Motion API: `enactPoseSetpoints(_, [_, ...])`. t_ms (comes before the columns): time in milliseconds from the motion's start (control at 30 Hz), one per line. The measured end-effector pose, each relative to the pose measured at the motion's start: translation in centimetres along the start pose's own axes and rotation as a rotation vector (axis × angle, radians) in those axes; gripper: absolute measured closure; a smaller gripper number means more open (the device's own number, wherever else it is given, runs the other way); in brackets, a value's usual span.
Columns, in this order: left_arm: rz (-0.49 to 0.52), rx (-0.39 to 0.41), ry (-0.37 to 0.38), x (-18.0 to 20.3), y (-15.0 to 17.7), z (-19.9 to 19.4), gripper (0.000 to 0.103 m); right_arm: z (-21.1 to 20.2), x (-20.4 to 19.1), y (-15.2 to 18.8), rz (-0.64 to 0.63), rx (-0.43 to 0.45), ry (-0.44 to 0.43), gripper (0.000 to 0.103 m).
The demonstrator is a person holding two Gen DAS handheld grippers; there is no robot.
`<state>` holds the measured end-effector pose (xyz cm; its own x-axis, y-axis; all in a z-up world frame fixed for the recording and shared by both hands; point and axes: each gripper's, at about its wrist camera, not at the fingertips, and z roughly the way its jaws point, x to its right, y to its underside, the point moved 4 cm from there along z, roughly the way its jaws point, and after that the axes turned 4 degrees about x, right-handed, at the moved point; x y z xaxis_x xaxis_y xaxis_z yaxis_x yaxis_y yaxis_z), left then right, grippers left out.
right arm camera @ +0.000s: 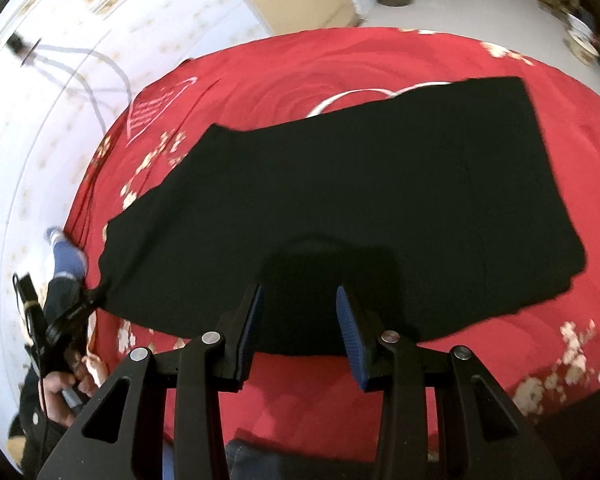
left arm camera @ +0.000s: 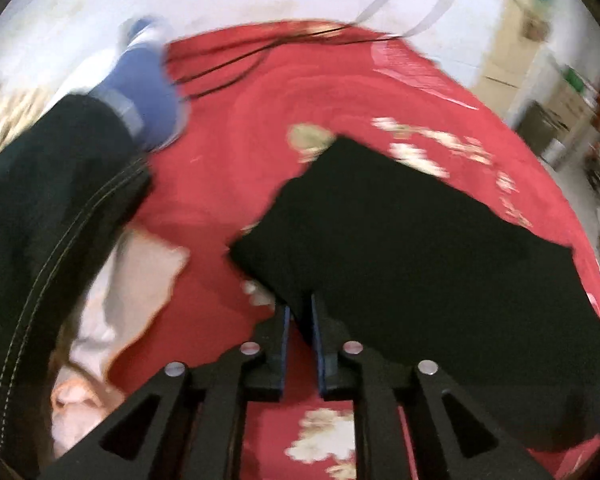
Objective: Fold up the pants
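Observation:
The black pants lie spread flat on a red floral bedspread, folded lengthwise into one broad strip. My left gripper is shut on the edge of the pants at one end; it also shows in the right wrist view, pinching that end at the bed's left edge. My right gripper is open and empty, hovering just above the near edge of the pants.
The person's dark-trousered leg and blue slipper stand on the pale floor beside the bed. Black cables lie on the bedspread's far side. A white cord shows behind the pants.

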<state>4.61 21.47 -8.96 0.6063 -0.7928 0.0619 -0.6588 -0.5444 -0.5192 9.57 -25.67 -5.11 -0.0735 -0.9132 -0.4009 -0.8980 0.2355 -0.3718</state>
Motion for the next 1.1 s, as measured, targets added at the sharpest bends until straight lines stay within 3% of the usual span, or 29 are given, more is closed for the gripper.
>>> enactPoseSetpoints(100, [-0.049, -0.021, -0.083, -2.1, -0.3, 0.0, 0.085, -0.2, 0.3, -0.5, 0.005, 0.009, 0.012, 0.058])
enactPoseSetpoints(200, [-0.061, 0.054, -0.009, -1.7, -1.9, -1.6, 0.082, 0.3, -0.1, -1.0, -0.006, 0.018, 0.009, 0.058])
enactPoseSetpoints(267, [0.002, 0.096, 0.05, 0.0, -3.1, -2.1, 0.064, 0.7, -0.5, -1.4, -0.02, 0.027, -0.01, 0.058])
enactPoseSetpoints(333, [0.062, 0.115, 0.092, 1.9, -4.2, -1.3, 0.056, 1.4, -0.9, -2.0, -0.042, 0.03, -0.02, 0.058])
enactPoseSetpoints(567, [0.275, 0.03, 0.116, 5.6, -6.7, 5.7, 0.051, 3.8, -0.2, -3.0, -0.027, 0.018, -0.064, 0.058])
enactPoseSetpoints(733, [0.373, 0.092, 0.15, 7.7, -7.8, 6.6, 0.042, 5.0, 1.1, -3.2, 0.057, 0.005, -0.077, 0.058])
enactPoseSetpoints(800, [0.414, 0.115, 0.142, 8.2, -7.6, 6.6, 0.045, 5.1, 1.3, -3.3, 0.069, 0.014, -0.079, 0.058])
enactPoseSetpoints(867, [0.442, 0.128, 0.153, 8.7, -7.5, 6.2, 0.088, 5.1, 1.2, -3.4, 0.067, 0.026, -0.078, 0.058])
enactPoseSetpoints(900, [0.466, 0.138, 0.117, 9.1, -7.4, 6.1, 0.095, 5.1, 1.2, -3.4, 0.066, 0.032, -0.077, 0.058])
enactPoseSetpoints(967, [0.485, 0.15, 0.101, 9.5, -7.3, 5.8, 0.096, 4.9, 1.2, -3.5, 0.065, 0.044, -0.076, 0.058])
enactPoseSetpoints(1100, [0.423, 0.228, 0.103, 8.6, -9.2, 3.5, 0.097, 3.8, 1.7, -4.1, 0.078, 0.104, -0.066, 0.058])
